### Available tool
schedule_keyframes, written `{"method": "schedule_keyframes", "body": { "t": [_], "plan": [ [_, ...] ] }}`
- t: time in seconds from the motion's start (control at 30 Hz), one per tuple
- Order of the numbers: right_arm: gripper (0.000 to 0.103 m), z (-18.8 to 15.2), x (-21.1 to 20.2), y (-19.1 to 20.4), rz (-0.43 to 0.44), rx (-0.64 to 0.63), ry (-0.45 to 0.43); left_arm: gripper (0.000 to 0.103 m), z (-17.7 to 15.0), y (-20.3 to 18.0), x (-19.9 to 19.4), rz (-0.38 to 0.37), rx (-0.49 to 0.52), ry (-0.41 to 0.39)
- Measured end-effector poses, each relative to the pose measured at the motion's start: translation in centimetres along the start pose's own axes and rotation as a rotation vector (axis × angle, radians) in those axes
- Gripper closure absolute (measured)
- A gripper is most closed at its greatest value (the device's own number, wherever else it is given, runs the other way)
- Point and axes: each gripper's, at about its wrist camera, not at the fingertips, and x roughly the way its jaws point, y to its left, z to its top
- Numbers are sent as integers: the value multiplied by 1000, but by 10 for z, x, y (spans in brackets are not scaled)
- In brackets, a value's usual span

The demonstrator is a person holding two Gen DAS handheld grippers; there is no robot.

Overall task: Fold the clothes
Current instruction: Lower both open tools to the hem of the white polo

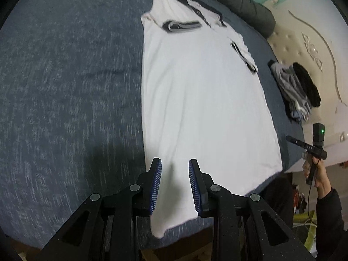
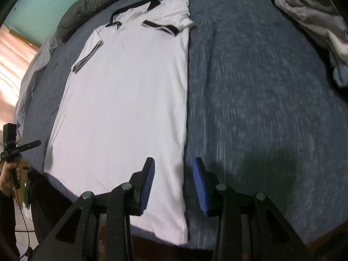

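Note:
A white polo shirt (image 1: 202, 100) with a black collar and black sleeve trim lies flat on the bed, both sleeves folded in over its body. The collar is at the far end and the hem is nearest me. My left gripper (image 1: 174, 161) hovers open over the hem's left corner, with cloth showing below the gap between its blue pads. In the right wrist view the same shirt (image 2: 126, 100) lies to the left. My right gripper (image 2: 173, 159) stands open above the shirt's right edge near the hem, one finger over cloth and the other over the bedcover.
The blue-grey bedcover (image 1: 65, 87) stretches wide on both sides of the shirt. A pile of grey and black clothes (image 1: 293, 87) (image 2: 315, 21) lies by the cream headboard (image 1: 304, 43). A dark rolled duvet (image 2: 87, 6) runs along the far edge. A person's hand (image 1: 319, 174) shows off the bed.

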Motion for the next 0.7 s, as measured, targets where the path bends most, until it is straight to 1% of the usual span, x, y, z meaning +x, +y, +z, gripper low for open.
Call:
{"method": "schedule_keyframes", "body": {
  "t": [0.17,0.4,0.7],
  "plan": [
    [66,-18,6,5,-6,-6,23,74,-17,4,8,3,-14,38],
    [66,-35,10,9,-24,-19,33,74,-28,13,7,1,-39,41],
    [66,-53,17,7,-51,-16,46,74,-37,14,13,33,-27,39]
  ]
}}
